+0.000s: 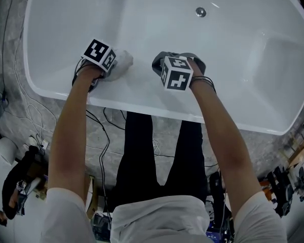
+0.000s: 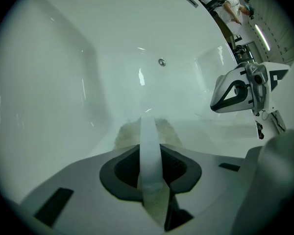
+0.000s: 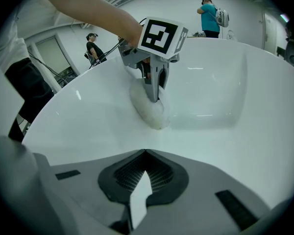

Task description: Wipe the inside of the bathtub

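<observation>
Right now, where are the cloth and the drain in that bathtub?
cloth (image 1: 123,61): head view, on its bunched white middle.
drain (image 1: 200,12): head view, on the centre of the round metal disc.

The left claw hides part of the cloth; frame edges crop the bathtub.

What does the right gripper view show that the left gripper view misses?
Only the right gripper view: the left gripper seen from outside, holding the cloth against the bathtub wall, plus two bystanders behind. Only the left gripper view: the round metal fitting and the right gripper. Both: the cloth and the bathtub's white interior.
</observation>
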A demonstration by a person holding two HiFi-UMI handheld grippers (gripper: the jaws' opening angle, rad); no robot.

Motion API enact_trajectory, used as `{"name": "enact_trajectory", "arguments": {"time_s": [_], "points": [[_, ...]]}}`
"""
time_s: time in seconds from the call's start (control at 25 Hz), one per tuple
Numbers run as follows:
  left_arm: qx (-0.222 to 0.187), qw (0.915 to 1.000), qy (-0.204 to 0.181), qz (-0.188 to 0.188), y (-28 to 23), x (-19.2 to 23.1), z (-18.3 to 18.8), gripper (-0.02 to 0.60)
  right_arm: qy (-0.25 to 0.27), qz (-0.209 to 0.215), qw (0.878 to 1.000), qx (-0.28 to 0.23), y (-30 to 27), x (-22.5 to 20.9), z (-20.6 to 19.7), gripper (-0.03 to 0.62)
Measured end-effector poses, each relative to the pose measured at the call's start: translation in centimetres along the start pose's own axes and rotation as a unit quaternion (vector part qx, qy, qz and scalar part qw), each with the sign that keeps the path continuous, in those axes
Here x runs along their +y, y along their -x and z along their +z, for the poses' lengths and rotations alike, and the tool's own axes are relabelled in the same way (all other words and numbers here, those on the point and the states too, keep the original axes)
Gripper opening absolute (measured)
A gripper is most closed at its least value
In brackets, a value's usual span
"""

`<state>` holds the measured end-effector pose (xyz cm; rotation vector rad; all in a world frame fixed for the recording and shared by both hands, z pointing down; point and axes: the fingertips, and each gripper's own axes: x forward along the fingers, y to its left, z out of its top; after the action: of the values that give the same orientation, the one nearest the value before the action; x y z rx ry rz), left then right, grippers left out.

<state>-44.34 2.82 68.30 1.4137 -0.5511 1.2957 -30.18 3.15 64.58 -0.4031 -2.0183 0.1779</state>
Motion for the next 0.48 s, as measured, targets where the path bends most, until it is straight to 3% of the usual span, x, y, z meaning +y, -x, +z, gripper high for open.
{"name": "enact_trajectory", "arguments": {"time_s": [0.48], "points": [[0.008,0.9996,0.012,0.023,2.4,7.6,-3.2,0.092,0.011,0.015,1.0,-0.001,-2.8,-1.3,3.9,0.018]]}}
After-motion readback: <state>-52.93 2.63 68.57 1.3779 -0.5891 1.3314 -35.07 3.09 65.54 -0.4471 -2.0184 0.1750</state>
